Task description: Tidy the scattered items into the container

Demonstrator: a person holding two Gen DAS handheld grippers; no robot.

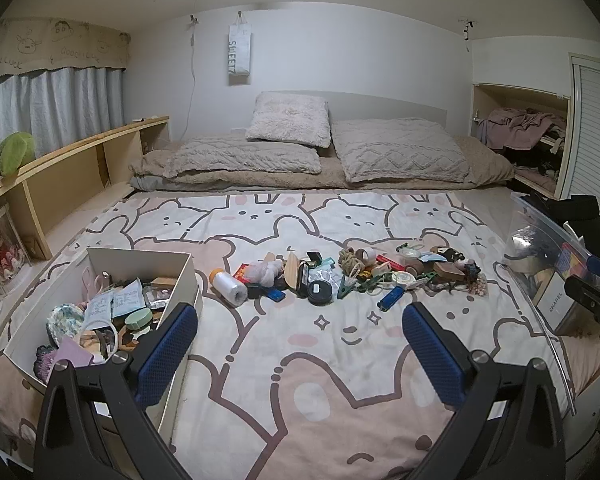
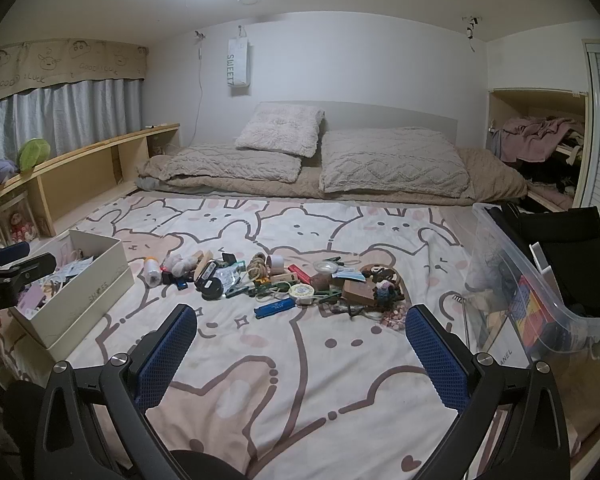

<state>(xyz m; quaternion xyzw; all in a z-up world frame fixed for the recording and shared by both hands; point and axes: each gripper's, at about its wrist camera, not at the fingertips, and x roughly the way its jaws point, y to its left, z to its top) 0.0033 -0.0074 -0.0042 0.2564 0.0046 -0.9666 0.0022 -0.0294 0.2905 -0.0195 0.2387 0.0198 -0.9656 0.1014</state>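
Observation:
A pile of several small items (image 1: 352, 276) (image 2: 284, 284) lies scattered across the middle of the bed, among them a white spool (image 1: 229, 286), a black round tin (image 1: 319, 293) and a blue lighter (image 1: 391, 298) (image 2: 273, 308). A cream box (image 1: 140, 258) (image 2: 96, 292) stands at the left, part filled with odds and ends. My left gripper (image 1: 300, 340) hovers open above the bedspread, short of the pile, its left finger over the box's near corner. My right gripper (image 2: 302, 344) is open too, nothing between its blue pads, just short of the pile.
A clear plastic bin (image 2: 540, 280) (image 1: 540, 240) with mixed contents sits at the bed's right edge. Pillows (image 1: 396, 152) and a folded blanket lie at the far end. A wooden shelf (image 1: 60, 176) runs along the left. A wardrobe nook with clothes (image 2: 540, 140) is at right.

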